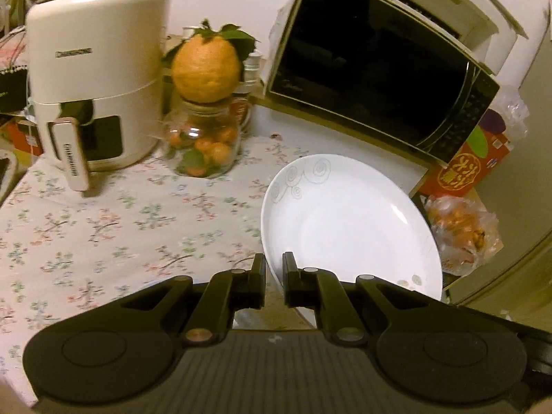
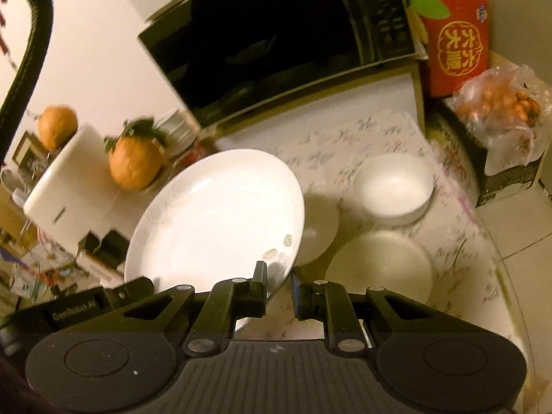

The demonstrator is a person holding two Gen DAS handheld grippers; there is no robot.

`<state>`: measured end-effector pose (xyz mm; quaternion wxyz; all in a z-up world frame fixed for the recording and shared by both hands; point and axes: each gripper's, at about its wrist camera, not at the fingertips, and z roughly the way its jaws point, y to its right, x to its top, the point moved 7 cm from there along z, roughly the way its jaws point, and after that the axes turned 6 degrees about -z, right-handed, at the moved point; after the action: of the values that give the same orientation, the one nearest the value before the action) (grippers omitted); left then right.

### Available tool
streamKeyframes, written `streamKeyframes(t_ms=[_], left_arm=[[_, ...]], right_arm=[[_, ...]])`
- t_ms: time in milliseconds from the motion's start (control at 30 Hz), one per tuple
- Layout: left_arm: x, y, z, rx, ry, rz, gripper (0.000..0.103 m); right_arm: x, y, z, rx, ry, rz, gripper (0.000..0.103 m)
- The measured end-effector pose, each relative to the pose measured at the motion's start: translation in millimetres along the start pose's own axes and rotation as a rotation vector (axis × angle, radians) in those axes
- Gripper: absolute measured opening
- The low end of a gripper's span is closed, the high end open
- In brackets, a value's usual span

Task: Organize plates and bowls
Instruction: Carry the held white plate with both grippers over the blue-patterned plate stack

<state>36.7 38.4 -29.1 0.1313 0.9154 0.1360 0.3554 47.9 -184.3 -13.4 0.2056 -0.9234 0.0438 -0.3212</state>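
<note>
Left claw [image 1: 274,276] pinched plate [image 1: 345,220] by near rim, tilted off surface [image 1: 103,214], probably for stacking. Right claw [image 2: 278,284] slightly spread at opposite rim, likely steadying. Bowl [image 2: 393,189] lower right, waiting.

The white plate [image 1: 345,220] loses its near rim behind the left gripper [image 1: 274,276] at the lower centre of the left wrist view. In the right wrist view the plate [image 2: 214,214] covers most of a shallow white dish [image 2: 319,231] at mid-frame. The microwave [image 2: 276,45] is cut off at the top edge there. The floral tablecloth [image 2: 379,138] is blurred.
</note>
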Motion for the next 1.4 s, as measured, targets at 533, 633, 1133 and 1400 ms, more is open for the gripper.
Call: streamKeyframes(t_ms=[533,633,1133,1400], left_arm=[[-24.1,-65.8,-3.9,0.043,-0.045,-0.047,0.009],[-27.5,-77.6,-2.7,0.064,-0.06,-0.063,0.008],[-45.8,-103.0,-7.1,0.123,-0.092,-0.08,0.009],[-54.6,-114.6,-6.9,0.15,-0.111,-0.082,0.009]], right_arm=[[-43.1,-46.0,21.8,0.042,-0.093,-0.115,0.014],[-48.8,-55.5,29.9,0.043,-0.113,-0.143,0.014],[-69.7,-80.6,49.1,0.05,-0.183,-0.207,0.015],[-85.0,-89.4,52.1,0.048,-0.211,-0.243,0.016]])
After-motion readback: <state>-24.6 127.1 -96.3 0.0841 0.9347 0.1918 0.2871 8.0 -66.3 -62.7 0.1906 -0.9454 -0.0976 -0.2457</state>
